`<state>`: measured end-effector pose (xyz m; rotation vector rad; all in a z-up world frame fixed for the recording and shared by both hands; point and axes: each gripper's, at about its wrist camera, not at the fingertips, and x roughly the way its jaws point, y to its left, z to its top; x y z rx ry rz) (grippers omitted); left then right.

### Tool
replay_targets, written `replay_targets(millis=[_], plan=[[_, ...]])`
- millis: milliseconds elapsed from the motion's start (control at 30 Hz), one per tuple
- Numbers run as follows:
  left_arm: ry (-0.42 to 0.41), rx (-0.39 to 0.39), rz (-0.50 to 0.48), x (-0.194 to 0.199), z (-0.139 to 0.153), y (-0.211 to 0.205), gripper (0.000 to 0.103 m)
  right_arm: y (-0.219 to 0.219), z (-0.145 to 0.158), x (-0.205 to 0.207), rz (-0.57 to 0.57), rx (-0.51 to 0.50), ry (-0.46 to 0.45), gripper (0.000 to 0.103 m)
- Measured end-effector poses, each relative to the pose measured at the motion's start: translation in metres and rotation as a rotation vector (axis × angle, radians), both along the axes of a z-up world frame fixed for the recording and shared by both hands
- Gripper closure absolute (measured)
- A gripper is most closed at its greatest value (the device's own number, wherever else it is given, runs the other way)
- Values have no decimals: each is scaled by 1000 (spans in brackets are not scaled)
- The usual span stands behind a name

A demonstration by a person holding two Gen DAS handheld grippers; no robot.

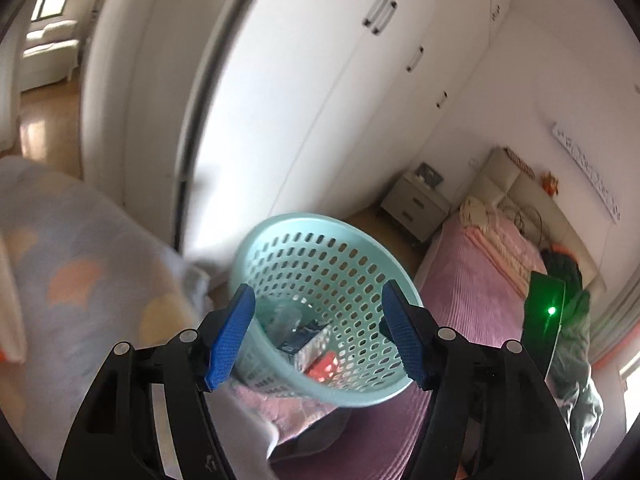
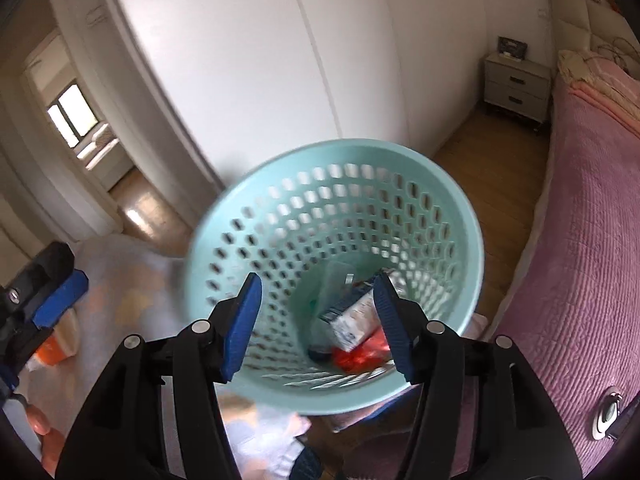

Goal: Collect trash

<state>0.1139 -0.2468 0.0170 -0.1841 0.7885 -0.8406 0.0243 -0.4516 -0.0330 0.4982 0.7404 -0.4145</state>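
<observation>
A light teal perforated trash basket (image 1: 320,256) stands on bedding in front of both grippers; it also shows in the right wrist view (image 2: 320,208). Inside lie a blue-and-white carton (image 2: 352,320), a red wrapper (image 2: 360,354) and a clear plastic piece (image 2: 336,280); the left wrist view shows the carton (image 1: 310,344) and the red wrapper (image 1: 324,370). My left gripper (image 1: 318,336) is open and empty above the basket's near rim. My right gripper (image 2: 318,328) is open and empty over the basket's mouth. The left gripper's blue finger (image 2: 60,296) shows at the right view's left edge.
A pink bedspread (image 2: 580,260) covers the bed on the right. A pastel patterned blanket (image 1: 80,280) lies at the left. White wardrobe doors (image 1: 320,100) stand behind the basket. A grey nightstand (image 2: 516,84) is by the bed head. A doorway (image 2: 88,128) opens at the left.
</observation>
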Motion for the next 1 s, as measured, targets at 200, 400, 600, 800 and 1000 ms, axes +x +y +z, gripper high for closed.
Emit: replay_targets(millis=[200, 400, 600, 800, 1000], plan=[[-43, -54, 104, -13, 25, 70, 39, 57, 34, 3, 118, -58, -84, 48], [-99, -45, 234, -15, 50, 153, 39, 125, 57, 22, 296, -106, -141, 48], [-117, -31, 398, -5, 63, 245, 39, 205, 67, 47, 480, -146, -168, 48], [-60, 31, 468, 22, 62, 309, 39, 255, 64, 78, 581, -130, -150, 48], [51, 71, 433, 61, 35, 340, 39, 283, 52, 117, 637, -94, -93, 53]])
